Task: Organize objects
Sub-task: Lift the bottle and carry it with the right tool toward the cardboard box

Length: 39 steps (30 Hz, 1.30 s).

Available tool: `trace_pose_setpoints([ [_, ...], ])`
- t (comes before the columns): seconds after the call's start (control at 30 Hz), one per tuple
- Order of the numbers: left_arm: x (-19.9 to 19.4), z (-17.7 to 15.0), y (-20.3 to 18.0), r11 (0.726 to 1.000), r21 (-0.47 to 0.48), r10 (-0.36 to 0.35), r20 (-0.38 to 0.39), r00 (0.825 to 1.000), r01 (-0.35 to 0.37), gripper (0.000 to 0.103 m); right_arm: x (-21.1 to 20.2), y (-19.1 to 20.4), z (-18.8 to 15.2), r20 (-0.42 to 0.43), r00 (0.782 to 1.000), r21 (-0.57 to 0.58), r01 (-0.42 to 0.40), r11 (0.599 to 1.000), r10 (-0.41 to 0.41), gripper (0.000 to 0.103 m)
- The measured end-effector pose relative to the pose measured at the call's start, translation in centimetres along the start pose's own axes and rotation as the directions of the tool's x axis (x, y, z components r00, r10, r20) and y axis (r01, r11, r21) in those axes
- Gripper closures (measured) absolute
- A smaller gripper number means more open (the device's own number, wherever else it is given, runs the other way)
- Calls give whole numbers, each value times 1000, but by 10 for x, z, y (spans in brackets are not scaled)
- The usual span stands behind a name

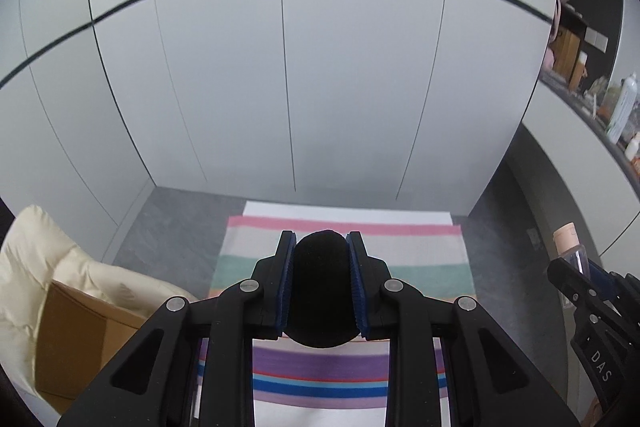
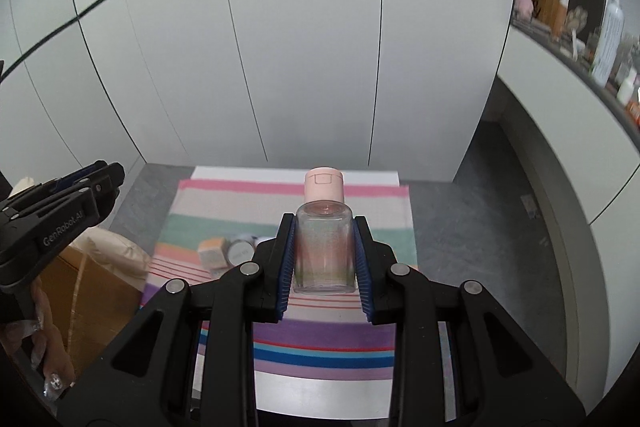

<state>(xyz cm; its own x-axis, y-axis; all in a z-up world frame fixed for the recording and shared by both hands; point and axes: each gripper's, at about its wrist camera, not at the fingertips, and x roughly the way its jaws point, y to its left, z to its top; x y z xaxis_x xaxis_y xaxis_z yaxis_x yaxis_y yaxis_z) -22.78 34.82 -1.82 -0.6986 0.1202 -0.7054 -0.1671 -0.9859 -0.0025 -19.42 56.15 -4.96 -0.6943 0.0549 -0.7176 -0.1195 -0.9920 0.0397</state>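
My left gripper [image 1: 320, 247] is shut on a black rounded object [image 1: 322, 287] and holds it above the striped cloth [image 1: 420, 247]. My right gripper [image 2: 324, 231] is shut on a clear bottle with a pink cap [image 2: 324, 227], held upright above the same cloth [image 2: 380, 215]. A small orange-topped box [image 2: 212, 251] and two round jars [image 2: 240, 249] lie on the cloth left of the bottle. The right gripper with the bottle shows at the right edge of the left wrist view [image 1: 576, 263]. The left gripper shows at the left edge of the right wrist view [image 2: 80, 187].
A brown cardboard box [image 1: 80, 339] with a cream cushion [image 1: 32, 259] stands left of the cloth. White cabinet doors [image 1: 280, 87] rise behind the grey counter. A shelf with bottles and boxes [image 2: 600, 39] runs at the right.
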Motion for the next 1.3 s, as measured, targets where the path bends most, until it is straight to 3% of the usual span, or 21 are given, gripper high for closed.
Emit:
trace_pose_setpoints([
  [0.4,-70,15,5,1000,2,-20,57,998,20,77,-80,30,31,92,995,-35,-19,999,22,75],
  [1.03,-118,-12,19,1000,3,-12,83,997,12,77,-114,42,12,92,996,-13,-4,1000,5,75],
  [1.3,-144,-51,23,999,32,-41,92,995,38,77,-130,41,-18,82,996,-7,-21,1000,22,75],
])
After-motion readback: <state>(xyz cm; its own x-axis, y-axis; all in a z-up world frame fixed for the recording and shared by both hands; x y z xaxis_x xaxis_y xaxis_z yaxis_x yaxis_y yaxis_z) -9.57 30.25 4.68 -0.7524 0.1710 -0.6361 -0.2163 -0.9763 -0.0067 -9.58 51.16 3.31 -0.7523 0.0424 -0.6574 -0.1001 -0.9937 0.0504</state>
